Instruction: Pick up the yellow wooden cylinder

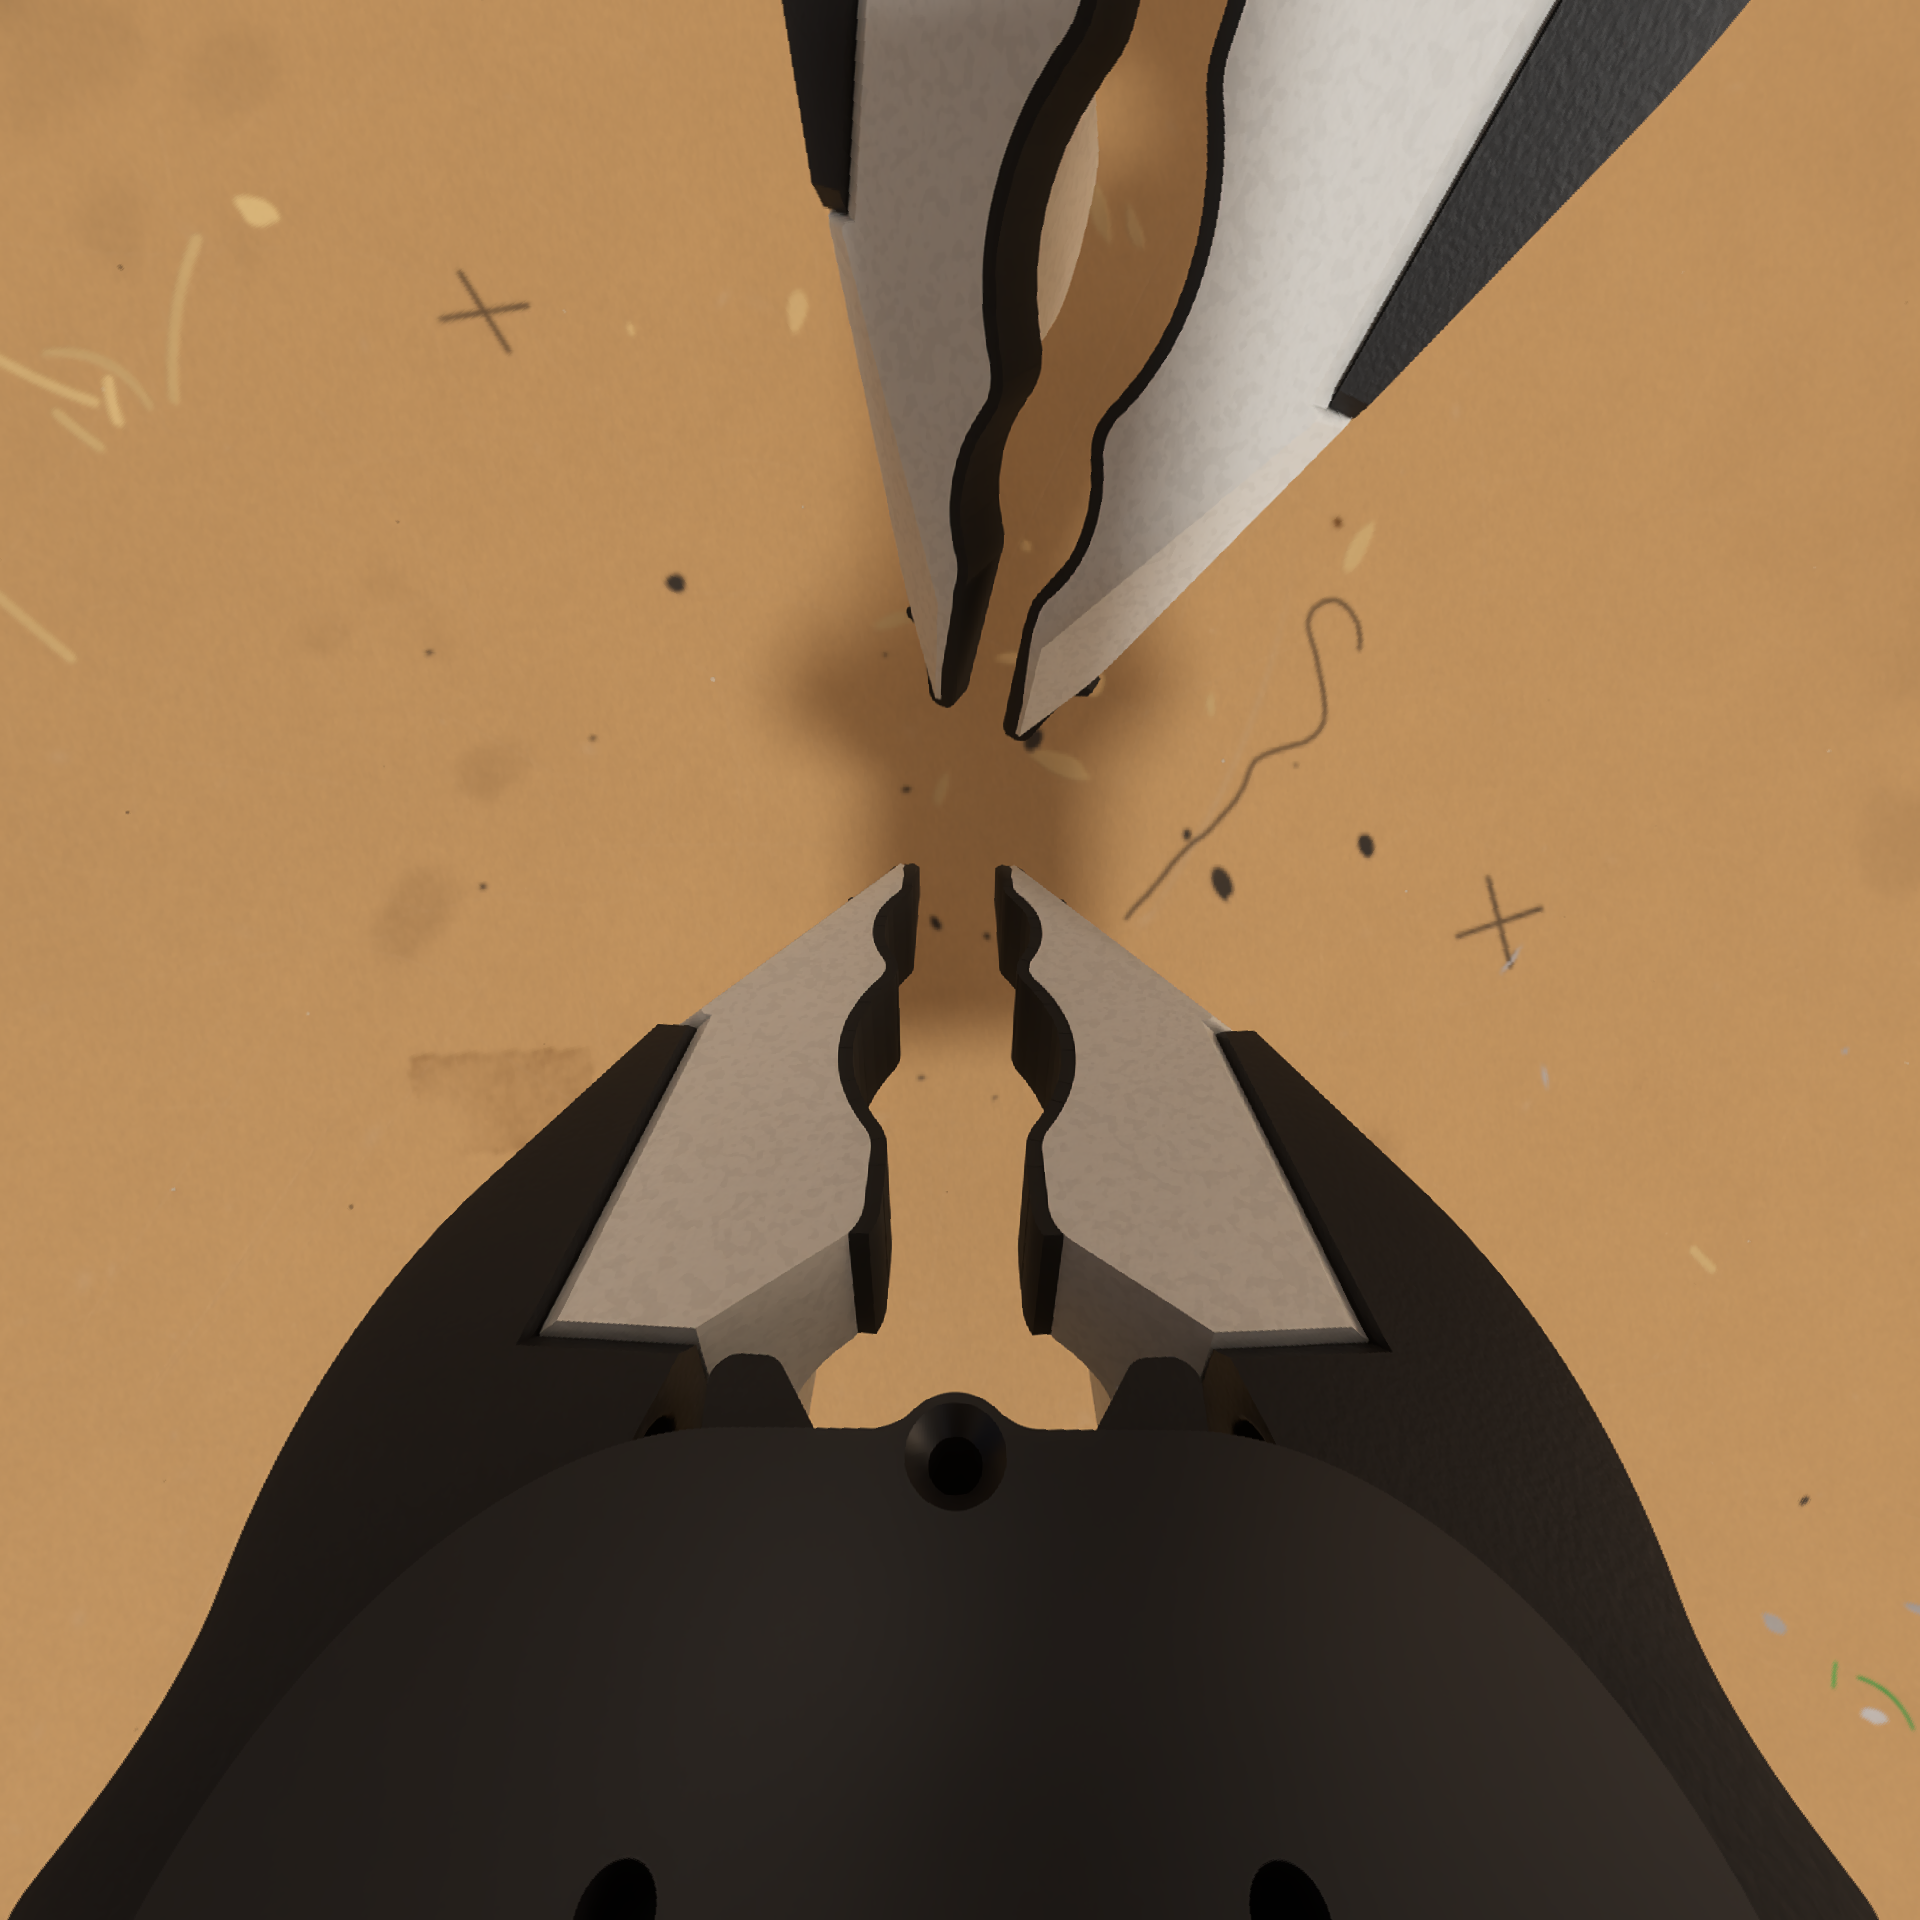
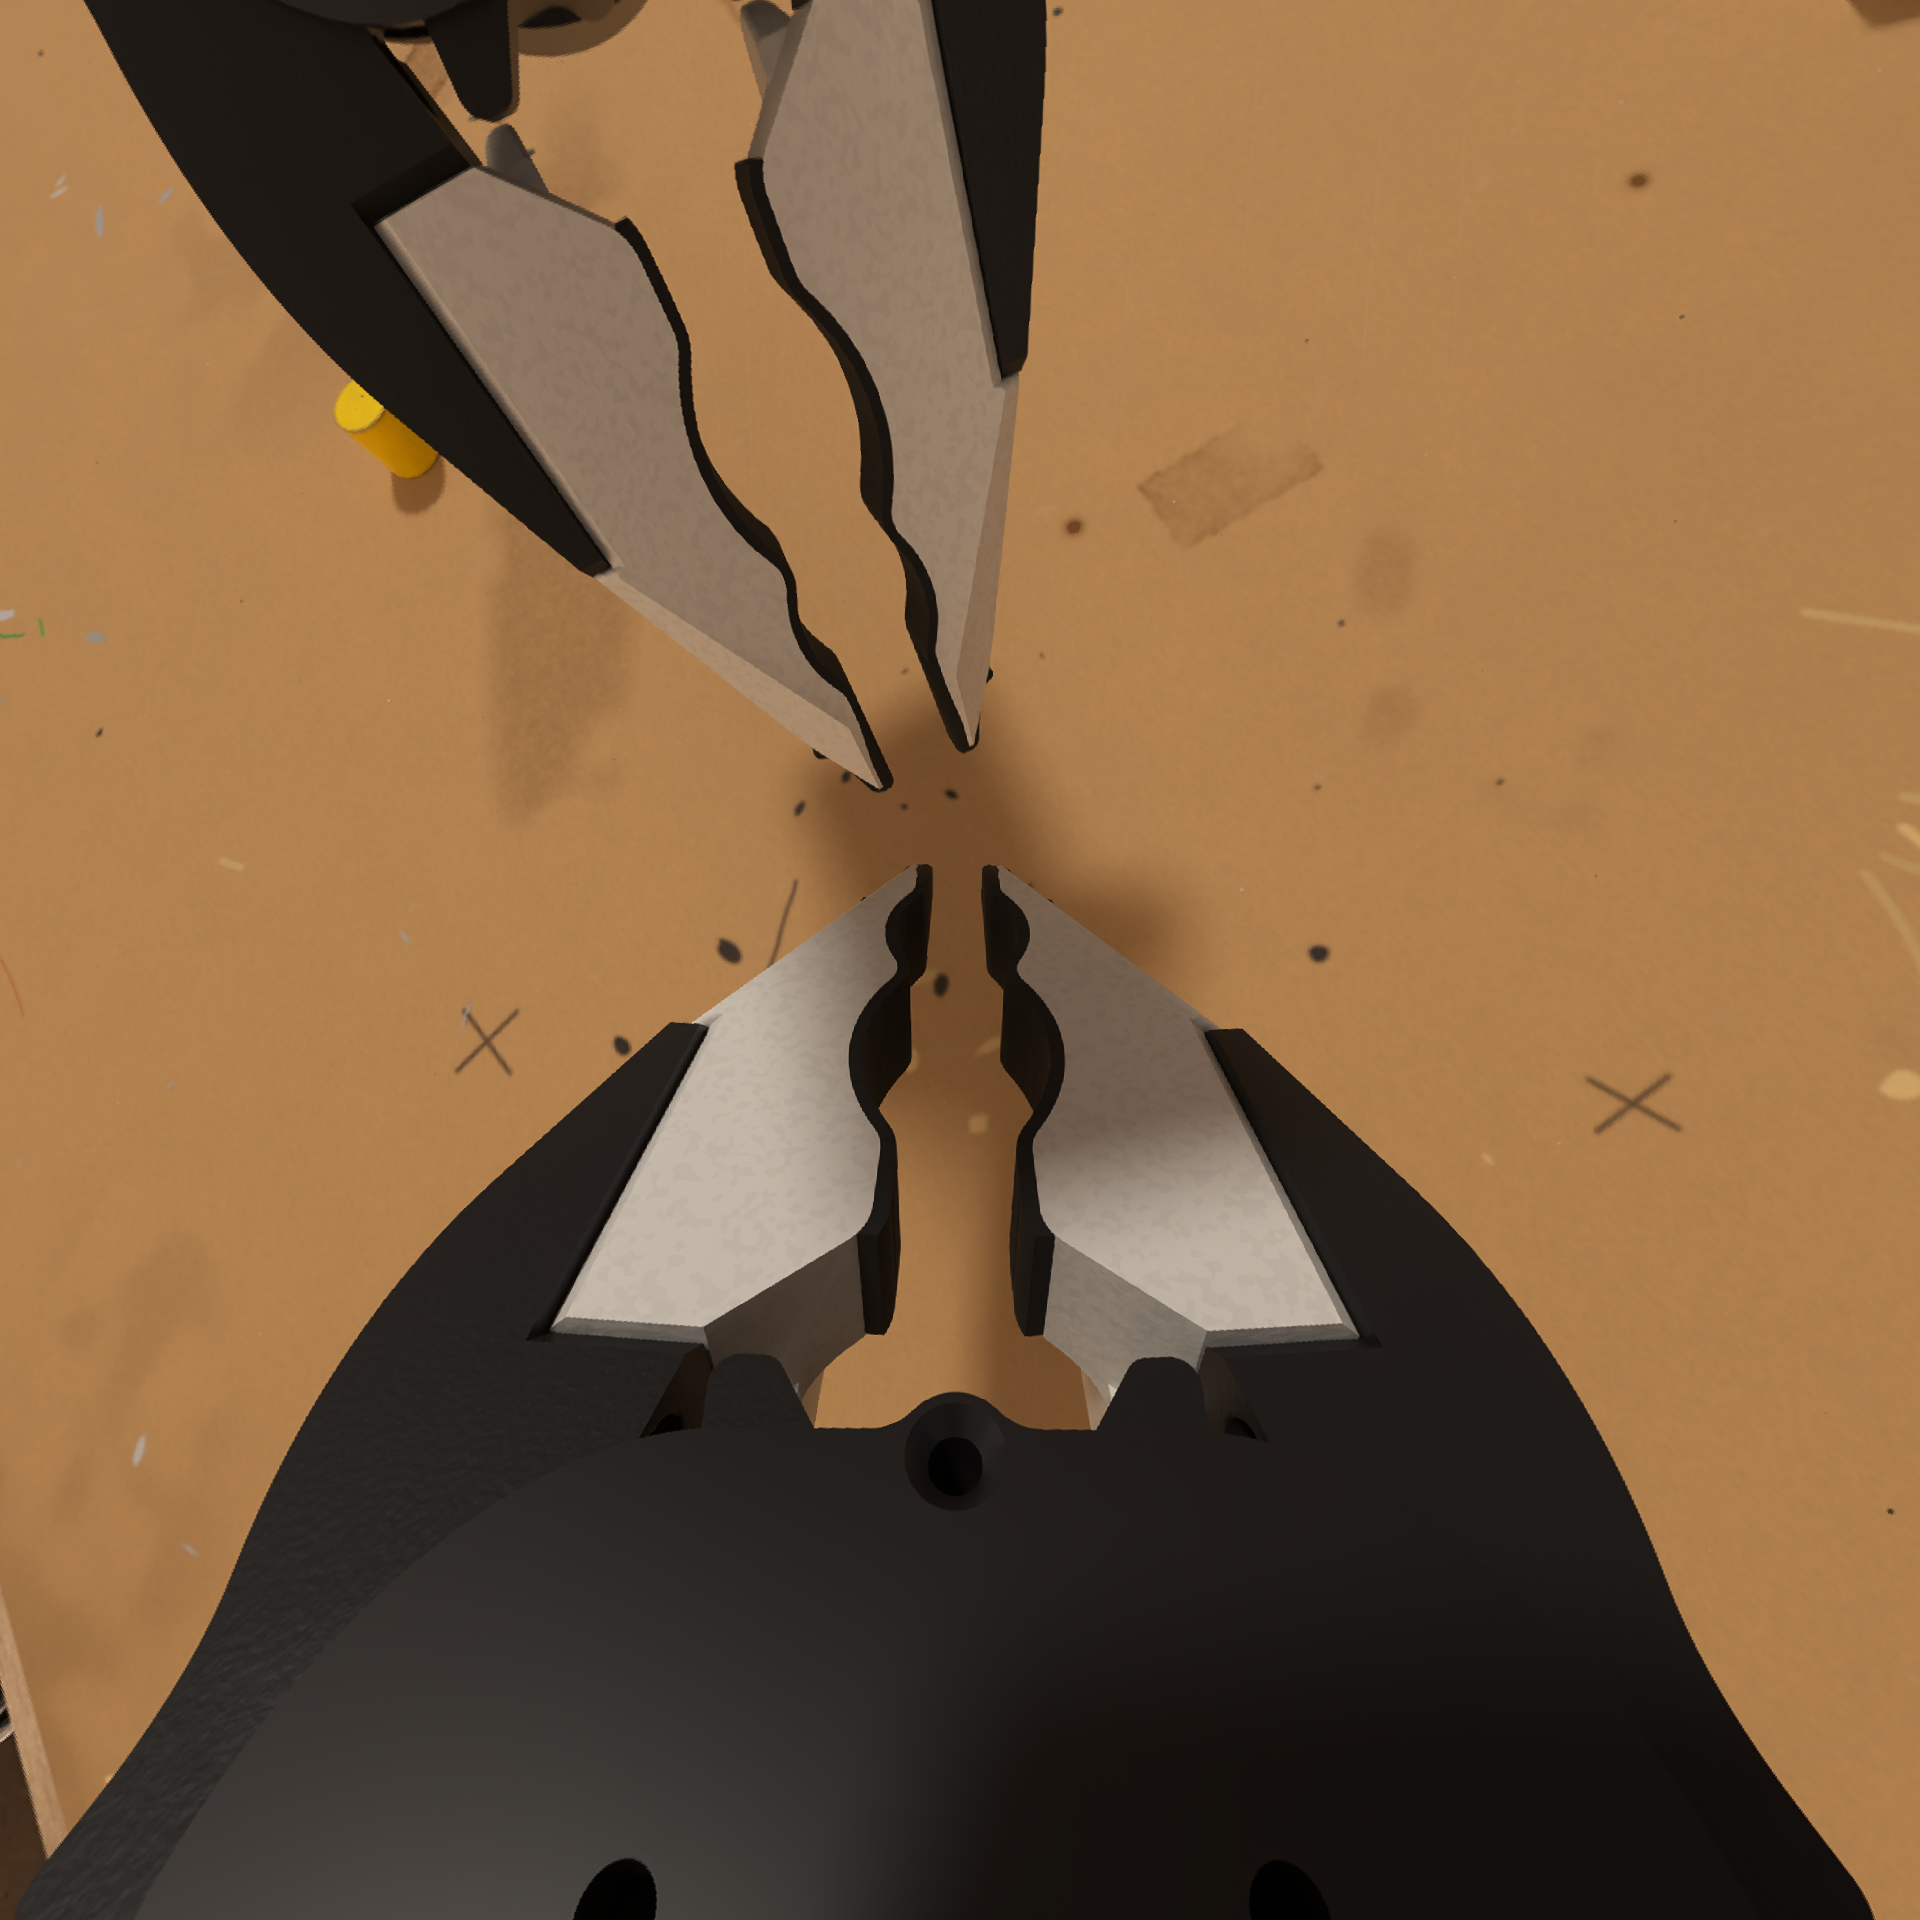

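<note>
The yellow wooden cylinder point(image 2: 382, 429) lies on the brown table in the right wrist view, upper left, partly hidden behind the left gripper's outer finger. It does not show in the left wrist view. My left gripper point(image 1: 957, 875) and right gripper point(image 2: 957, 873) point tip to tip just above the table, a short way apart. Each is nearly shut, with only a narrow gap between the pads and nothing held. The right gripper point(image 1: 982, 717) also shows in the left wrist view, the left gripper point(image 2: 925, 764) in the right wrist view.
The brown tabletop point(image 1: 312, 727) bears specks, pencil crosses and scratches. A pale wooden piece point(image 1: 1070, 229) shows between the right gripper's fingers, farther off. The table's edge point(image 2: 21, 1714) runs at the lower left of the right wrist view.
</note>
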`<state>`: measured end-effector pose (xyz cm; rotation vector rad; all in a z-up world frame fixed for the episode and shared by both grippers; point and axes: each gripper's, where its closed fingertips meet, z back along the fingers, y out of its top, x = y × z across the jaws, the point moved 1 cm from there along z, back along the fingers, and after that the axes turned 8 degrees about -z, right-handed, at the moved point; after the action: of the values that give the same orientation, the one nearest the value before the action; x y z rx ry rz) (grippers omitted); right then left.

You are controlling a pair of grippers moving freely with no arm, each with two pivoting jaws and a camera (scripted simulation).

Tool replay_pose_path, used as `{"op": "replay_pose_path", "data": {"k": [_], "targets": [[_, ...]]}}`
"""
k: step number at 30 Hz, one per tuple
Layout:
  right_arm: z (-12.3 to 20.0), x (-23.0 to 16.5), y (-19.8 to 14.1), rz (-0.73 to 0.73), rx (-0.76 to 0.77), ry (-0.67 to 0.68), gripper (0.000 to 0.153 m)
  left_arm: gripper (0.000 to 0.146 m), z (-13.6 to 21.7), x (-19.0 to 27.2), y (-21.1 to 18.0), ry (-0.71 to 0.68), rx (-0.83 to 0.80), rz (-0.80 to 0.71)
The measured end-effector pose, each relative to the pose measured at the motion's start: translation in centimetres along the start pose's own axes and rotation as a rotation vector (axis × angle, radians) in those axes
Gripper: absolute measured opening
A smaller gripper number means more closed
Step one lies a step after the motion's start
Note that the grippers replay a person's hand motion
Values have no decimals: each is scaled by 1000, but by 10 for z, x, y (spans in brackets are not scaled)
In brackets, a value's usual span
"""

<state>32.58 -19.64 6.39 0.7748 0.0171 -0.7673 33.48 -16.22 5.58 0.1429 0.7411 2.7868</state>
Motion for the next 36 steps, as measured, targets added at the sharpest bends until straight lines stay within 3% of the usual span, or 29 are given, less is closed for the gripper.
{"op": "replay_pose_path", "data": {"k": [10,15,19,27,36], "targets": [[13,0,-5,-26,32,10,11,23,27,-8,-4,87,46,42],[28,2,-9,-50,72,7,12,24,94,-4,-5,265,104,14],[36,1,-14,-57,99,11,12,25,125,38,-40,300,47,2],[34,-14,-18,-50,109,37,11,31,80,126,-147,286,-230,44],[33,-25,-19,-50,113,52,10,32,74,134,-184,330,-241,141]]}}
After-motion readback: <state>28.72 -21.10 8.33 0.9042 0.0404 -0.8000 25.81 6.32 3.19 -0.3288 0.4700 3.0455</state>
